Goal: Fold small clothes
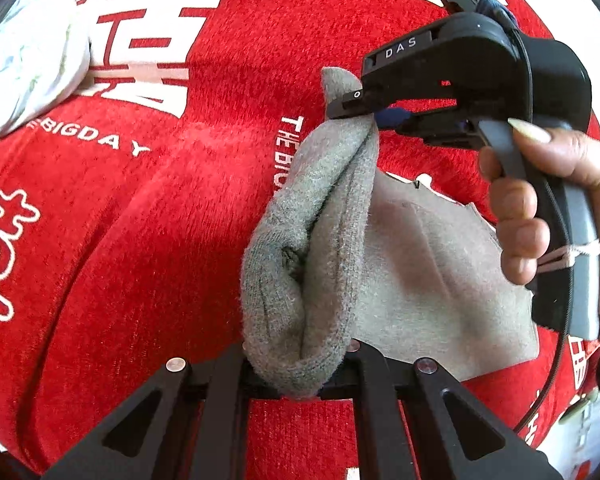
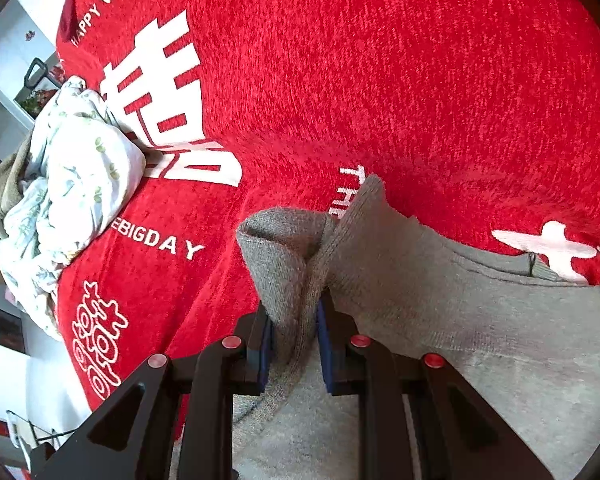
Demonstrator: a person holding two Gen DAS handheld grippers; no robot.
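Two tongs hold the same small grey knitted garment (image 1: pixel 300 248) at once. The left tongs (image 1: pixel 300 376) are pinched shut on a thick bunched fold of it, right at the bottom edge of the left wrist view. The right tongs (image 2: pixel 294 344) stand narrow, their blue pads (image 2: pixel 265 354) pressing a ridge of the same grey knit from both sides.

From the left tongs the bunched fold runs upward and away to the right tongs (image 1: pixel 352 106), so the garment's gathered long axis lies strung between the two grips. The rest of the grey cloth spreads flat to the right of that ridge, lying on the red plush cloth with white printed characters and lettering (image 1: pixel 160 208) that covers the surface. Judging by this, both hands are equally at the garment, and the coming fold turns on carrying the lifted ridge across the flat part to its right.

A bare hand (image 1: pixel 540 200) wraps the grey handle of the right tongs, to the right of the garment. Well apart from the garment, up and to its left, sits a crumpled pile of pale cloth with a small green leaf print (image 2: pixel 68 184), with a bit of brown fabric (image 2: pixel 8 184) beneath it. Beyond that pile the room shows only as pale walls and blurred dark furniture.
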